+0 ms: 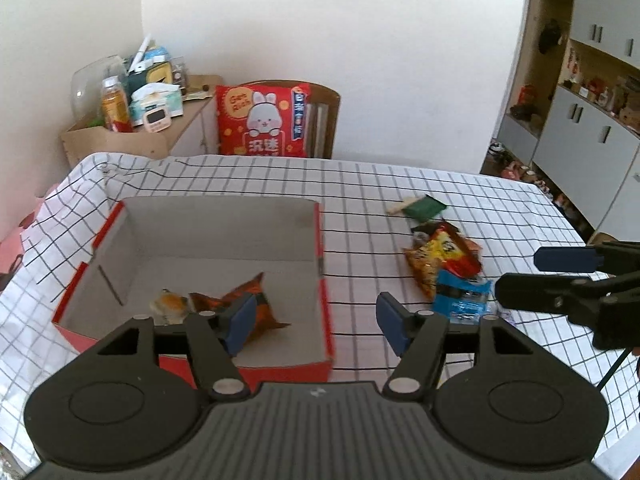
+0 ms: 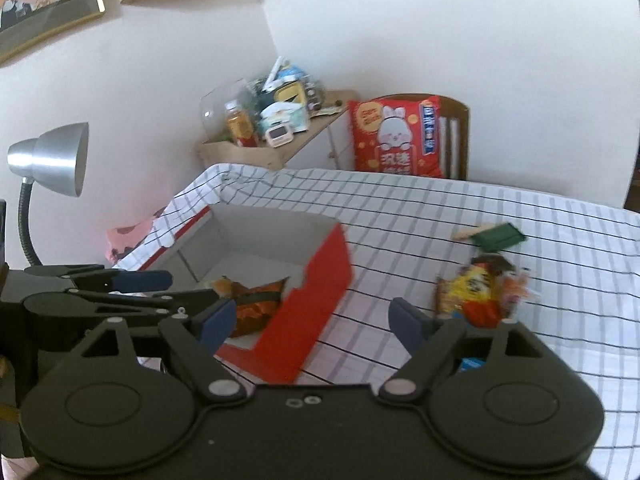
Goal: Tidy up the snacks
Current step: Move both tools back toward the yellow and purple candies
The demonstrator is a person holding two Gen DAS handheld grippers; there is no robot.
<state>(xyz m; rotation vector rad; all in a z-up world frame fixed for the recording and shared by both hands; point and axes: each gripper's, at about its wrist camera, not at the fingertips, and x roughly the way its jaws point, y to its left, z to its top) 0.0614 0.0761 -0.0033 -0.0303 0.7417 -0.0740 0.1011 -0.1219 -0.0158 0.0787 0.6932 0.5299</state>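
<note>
Your left gripper (image 1: 316, 326) hangs nearest, at 6 o'clock in the left wrist view, jaws spread wide and holding nothing, straddling the near right corner of the box (image 1: 326, 280). Your right gripper (image 2: 312, 326) is likewise spread wide and empty; it points between the box and the loose snacks.

Inside the box, at 7 o'clock in the left wrist view, lie two snacks already put away: an orange packet (image 1: 264, 304) and, touching its left end, a small yellow-white wrapped snack (image 1: 170, 304).

On the checked tablecloth (image 1: 360, 184), at 3 o'clock, three snacks remain outside the box: a blue packet (image 1: 464, 298) nearest, a yellow-and-red bag (image 1: 440, 258) touching it just behind, and a green packet (image 1: 426, 206) a little farther back, with a pale stick-like piece (image 1: 400, 205) at its left end.

Judged from this layout, the sorting is partway done, with the three loose snacks left to move. The blue packet looks the readiest pick for the right gripper.
</note>
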